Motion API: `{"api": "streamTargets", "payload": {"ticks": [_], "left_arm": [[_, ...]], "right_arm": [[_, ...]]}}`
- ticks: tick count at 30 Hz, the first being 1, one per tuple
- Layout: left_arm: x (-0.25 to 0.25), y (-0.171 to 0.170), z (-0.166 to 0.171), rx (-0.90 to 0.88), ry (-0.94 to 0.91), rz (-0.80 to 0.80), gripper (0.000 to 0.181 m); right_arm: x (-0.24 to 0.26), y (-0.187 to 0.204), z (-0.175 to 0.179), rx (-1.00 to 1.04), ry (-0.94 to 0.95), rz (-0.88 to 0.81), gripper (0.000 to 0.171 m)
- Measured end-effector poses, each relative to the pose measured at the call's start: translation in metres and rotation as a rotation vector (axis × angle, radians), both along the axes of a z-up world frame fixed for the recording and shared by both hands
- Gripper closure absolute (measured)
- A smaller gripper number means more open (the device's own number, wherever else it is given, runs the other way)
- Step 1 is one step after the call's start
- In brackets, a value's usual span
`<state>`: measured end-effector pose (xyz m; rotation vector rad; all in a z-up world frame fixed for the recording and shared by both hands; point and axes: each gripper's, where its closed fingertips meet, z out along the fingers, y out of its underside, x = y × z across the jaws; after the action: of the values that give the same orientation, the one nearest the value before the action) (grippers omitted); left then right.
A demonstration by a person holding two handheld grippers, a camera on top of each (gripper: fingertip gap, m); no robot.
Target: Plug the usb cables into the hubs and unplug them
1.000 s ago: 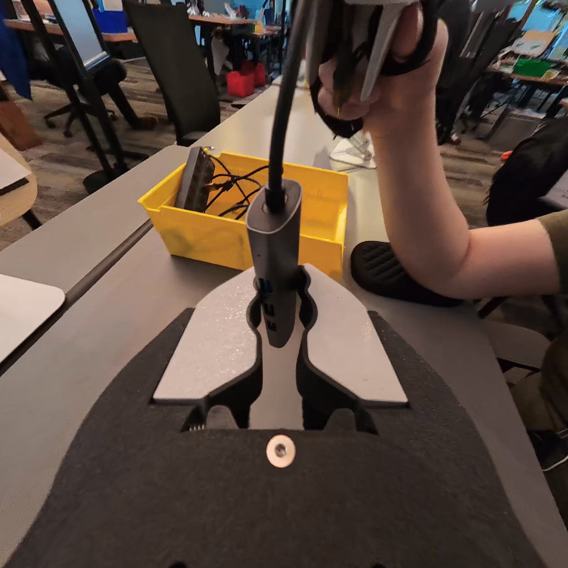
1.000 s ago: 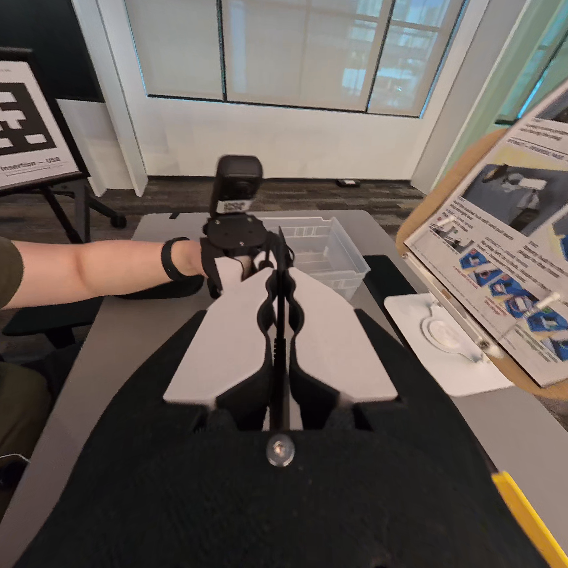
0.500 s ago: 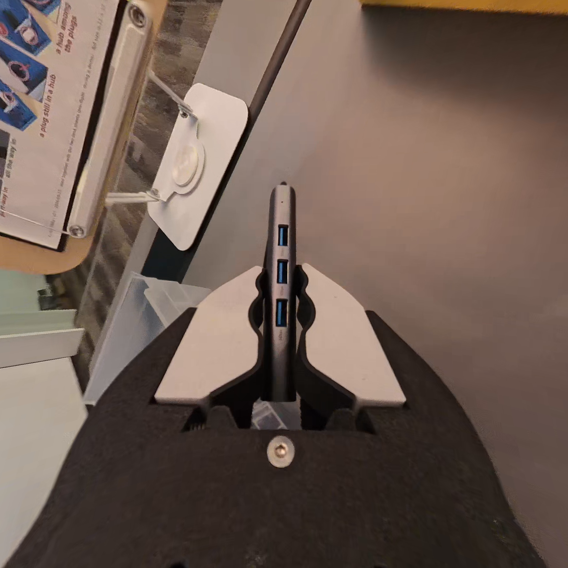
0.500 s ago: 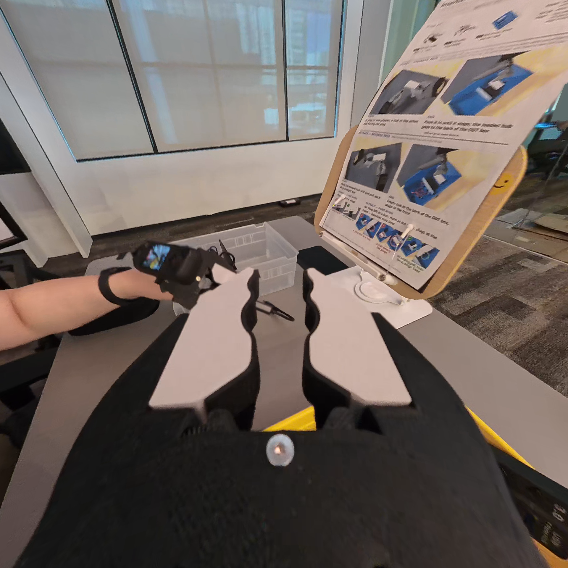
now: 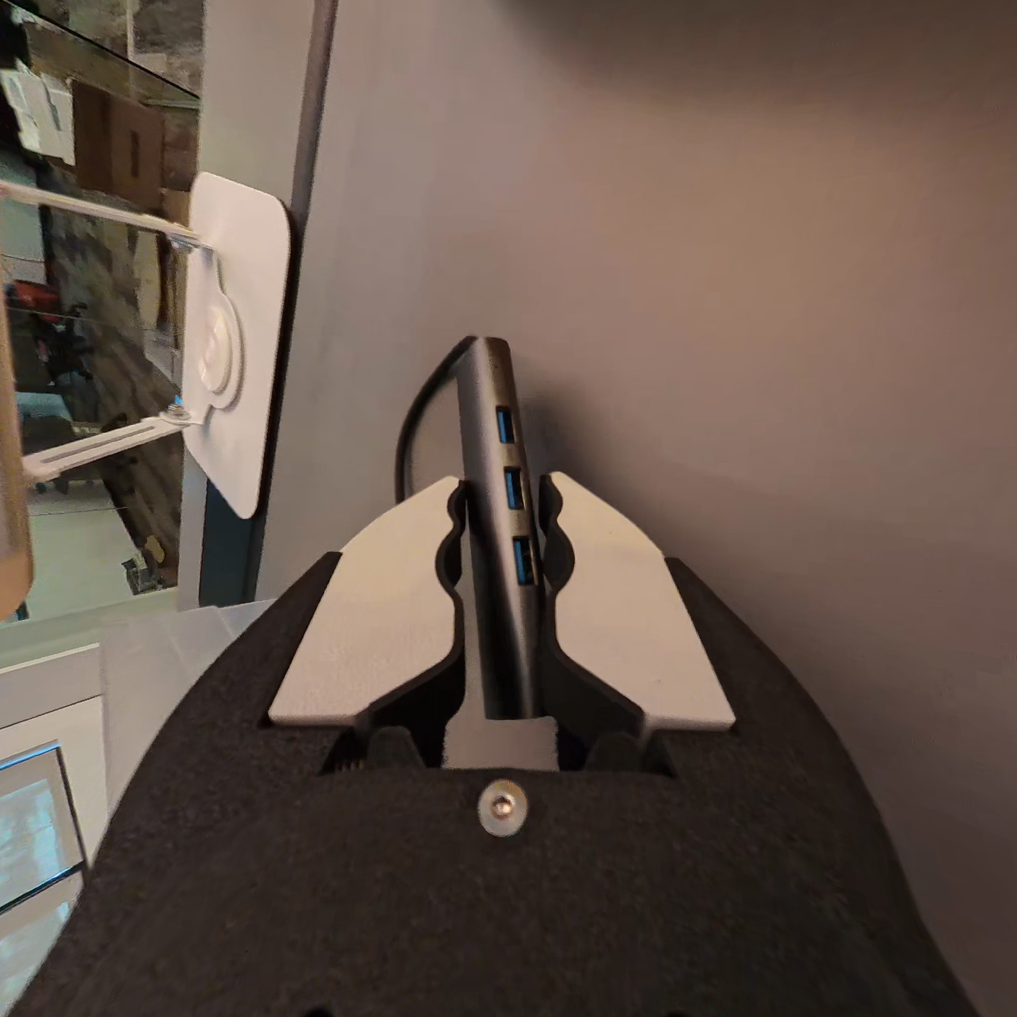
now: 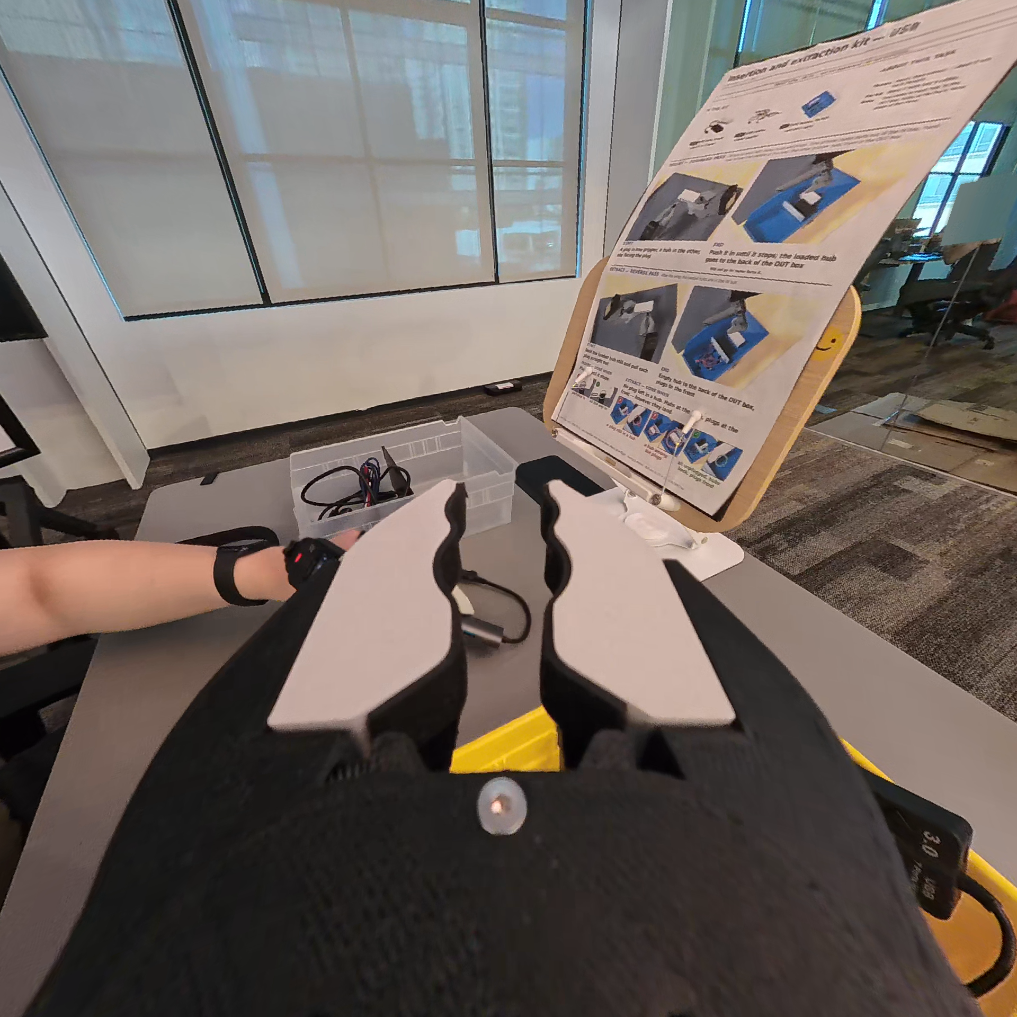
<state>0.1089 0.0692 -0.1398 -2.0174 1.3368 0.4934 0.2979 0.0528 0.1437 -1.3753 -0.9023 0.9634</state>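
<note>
Left wrist view: the left gripper has its two pale grey fingers set against the flanks of a slim dark grey metal USB hub, which stands between them over the grey tabletop; three blue ports face the camera, and the hub's near end sits in shadow by the black gripper body. Whether the right-hand finger truly touches the hub is hard to make out, since a thin dark gap shows there. A black cable curves away from the hub's far end toward 10 o'clock and vanishes behind the left finger. At 9 o'clock the flat white stand base is blurred and cut by the frame edge. Right wrist view: the right gripper has its fingers spread with nothing between them. Through the gap the same hub and its cable appear, half hidden behind the left-hand finger. At 11 o'clock sits a clear plastic bin of tangled dark cables; at 2 o'clock, a wooden board carrying a printed instruction sheet. A yellow bin shows only in slivers beneath the gripper body.
</note>
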Motion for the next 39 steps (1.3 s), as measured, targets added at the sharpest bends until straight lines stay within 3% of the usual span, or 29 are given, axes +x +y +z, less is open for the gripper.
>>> {"api": "streamTargets", "payload": {"ticks": [6, 13, 16, 21, 25, 29, 31, 34, 39], "left_arm": [[-0.003, -0.002, -0.013, -0.083, 0.019, 0.012, 0.152], [0.005, -0.011, -0.003, -0.164, -0.16, 0.026, 0.14], [0.016, -0.024, 0.022, -0.166, -0.354, 0.017, 0.14], [-0.007, -0.063, 0.119, 0.039, -0.633, 0.029, 0.135], [-0.103, -0.096, 0.161, 0.158, -0.506, 0.19, 0.13], [-0.21, -0.12, 0.169, 0.244, -0.276, 0.369, 0.133], [-0.245, -0.123, 0.159, 0.205, -0.171, 0.391, 0.133], [-0.275, -0.121, 0.13, 0.082, -0.055, 0.381, 0.133], [-0.279, -0.103, 0.101, -0.008, -0.047, 0.294, 0.138]], "right_arm": [[0.001, 0.0, 0.0, 0.005, -0.006, -0.006, 0.145], [0.008, 0.005, -0.005, -0.021, -0.008, -0.027, 0.145], [0.01, 0.006, -0.006, -0.028, -0.01, -0.031, 0.145], [0.013, 0.007, -0.005, -0.023, 0.0, -0.047, 0.145], [0.015, 0.012, -0.013, -0.034, -0.036, -0.072, 0.145], [0.023, 0.017, -0.02, -0.043, -0.062, -0.107, 0.145], [0.028, 0.02, -0.022, -0.055, -0.054, -0.117, 0.145], [0.035, 0.024, -0.026, -0.08, -0.04, -0.134, 0.145], [0.042, 0.029, -0.032, -0.105, -0.045, -0.163, 0.145]]}}
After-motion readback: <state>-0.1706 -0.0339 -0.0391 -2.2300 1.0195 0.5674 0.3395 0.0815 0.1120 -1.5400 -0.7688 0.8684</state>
